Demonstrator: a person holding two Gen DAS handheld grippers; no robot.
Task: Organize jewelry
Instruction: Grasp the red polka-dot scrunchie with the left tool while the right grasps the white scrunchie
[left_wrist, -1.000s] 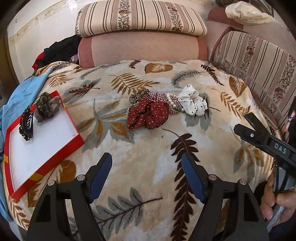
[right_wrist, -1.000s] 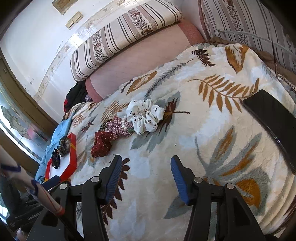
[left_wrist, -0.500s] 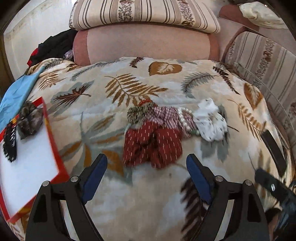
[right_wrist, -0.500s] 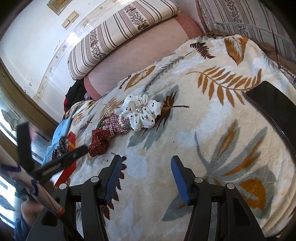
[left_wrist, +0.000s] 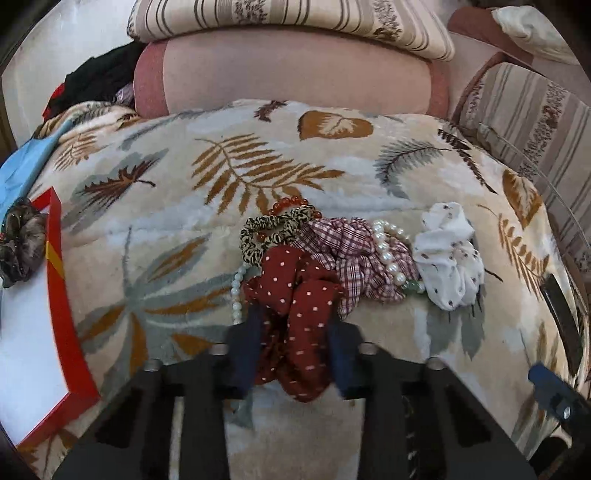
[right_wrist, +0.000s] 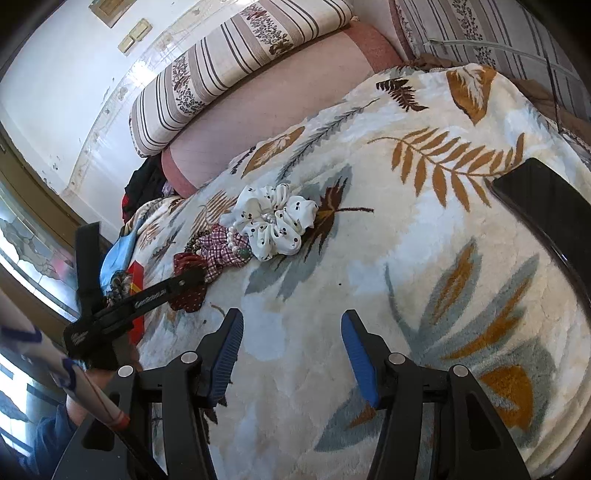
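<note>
Low in the centre, our left gripper (left_wrist: 293, 349) has narrowed its fingers around the red dotted scrunchie (left_wrist: 295, 314). We risk dragging the white bead string (left_wrist: 236, 295) along. Our right gripper (right_wrist: 291, 350) gapes, holding nothing, above the leaf-print blanket (right_wrist: 424, 277); striped cushions (left_wrist: 295, 18) line the top.

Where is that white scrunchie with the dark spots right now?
The white spotted scrunchie lies on the leaf-print blanket, at the right end of the pile, touching the pearl bracelet beside the plaid scrunchie.
</note>
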